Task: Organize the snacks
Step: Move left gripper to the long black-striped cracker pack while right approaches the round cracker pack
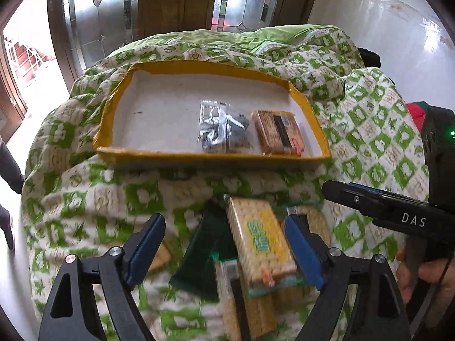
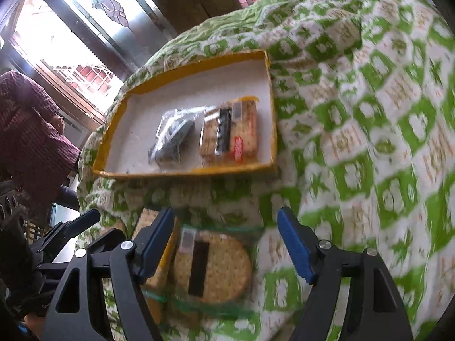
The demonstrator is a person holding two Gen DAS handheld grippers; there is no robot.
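A yellow-rimmed box (image 1: 308, 115) (image 2: 271, 105) with a white floor lies on the green-and-white blanket. It holds a clear packet of dark snacks (image 1: 220, 128) (image 2: 172, 136) and a cracker pack (image 1: 280, 133) (image 2: 230, 135). Nearer lies a loose pile of snacks. My left gripper (image 1: 226, 247) is open over a yellow cracker pack (image 1: 260, 244), which sits close to the right pad, beside a dark green packet (image 1: 203, 255). My right gripper (image 2: 226, 245) is open above a round cracker pack (image 2: 213, 270); no pad presses on it.
The blanket (image 1: 375, 142) (image 2: 369, 113) covers a rounded surface that drops off at the sides. A person in a maroon sweater (image 2: 31, 130) stands at the left. Glass-panelled doors (image 1: 108, 14) stand behind. My right gripper's finger (image 1: 355, 197) reaches in from the right.
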